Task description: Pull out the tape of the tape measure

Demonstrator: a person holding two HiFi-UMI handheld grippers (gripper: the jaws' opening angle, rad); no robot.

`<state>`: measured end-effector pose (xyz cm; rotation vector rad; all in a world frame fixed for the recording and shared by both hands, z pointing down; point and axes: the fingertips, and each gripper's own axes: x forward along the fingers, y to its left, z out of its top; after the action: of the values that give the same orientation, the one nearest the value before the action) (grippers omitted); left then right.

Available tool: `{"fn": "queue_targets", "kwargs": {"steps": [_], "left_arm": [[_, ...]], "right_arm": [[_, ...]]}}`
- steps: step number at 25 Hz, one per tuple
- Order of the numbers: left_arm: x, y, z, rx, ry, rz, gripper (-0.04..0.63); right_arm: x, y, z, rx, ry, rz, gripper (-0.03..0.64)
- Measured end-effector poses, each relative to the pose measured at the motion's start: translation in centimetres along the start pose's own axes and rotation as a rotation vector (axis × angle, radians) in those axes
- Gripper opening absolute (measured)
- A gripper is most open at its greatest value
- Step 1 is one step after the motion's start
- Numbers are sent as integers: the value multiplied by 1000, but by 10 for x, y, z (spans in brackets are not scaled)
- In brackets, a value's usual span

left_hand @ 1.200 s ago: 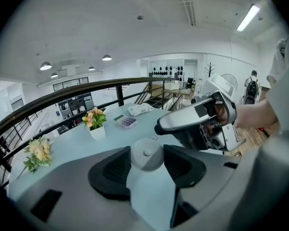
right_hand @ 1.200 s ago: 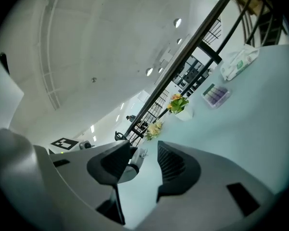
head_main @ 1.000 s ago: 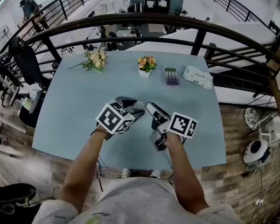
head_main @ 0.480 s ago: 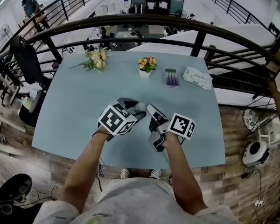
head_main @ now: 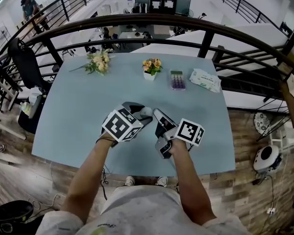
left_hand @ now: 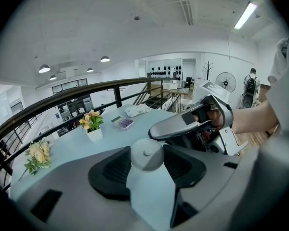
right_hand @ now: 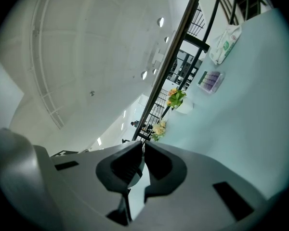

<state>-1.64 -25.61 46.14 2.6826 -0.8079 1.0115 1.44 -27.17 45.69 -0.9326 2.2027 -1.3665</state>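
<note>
Tape measure [left_hand: 145, 159], held in left gripper [left_hand: 147, 149]

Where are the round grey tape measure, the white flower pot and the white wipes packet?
round grey tape measure [left_hand: 146, 161], left gripper view, its case
white flower pot [head_main: 149, 76], head view, pot side
white wipes packet [head_main: 205, 80], head view, its middle

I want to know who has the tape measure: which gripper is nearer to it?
Left. The left gripper has the tape measure between its jaws. The right gripper, whose jaws have just been closing with nothing seen between them, sits close beside it.
</note>
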Motion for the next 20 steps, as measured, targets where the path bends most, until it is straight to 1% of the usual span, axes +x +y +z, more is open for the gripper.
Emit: {"fn": "queue_targets", "kwargs": {"steps": [3,10,14,17,20], "left_arm": [[1,1,-3,11,12,2,213],[1,3,-4,5,10,-12,213],[-2,12,-12,17,34,15,212],[-9,23,-18,-8,28,32,213],[-14,29,-18,-28,15,38,213]], "right_arm": [[-2,-3,1,-13,-7,-16,20],[-3,-5,4,-30,-5,-26,18],[-8,-10,15,-34,-45,-54,18],[-16,-17,29,-33,-80,-67,18],[-17,-15,32,-45,-79,-64,18]]}}
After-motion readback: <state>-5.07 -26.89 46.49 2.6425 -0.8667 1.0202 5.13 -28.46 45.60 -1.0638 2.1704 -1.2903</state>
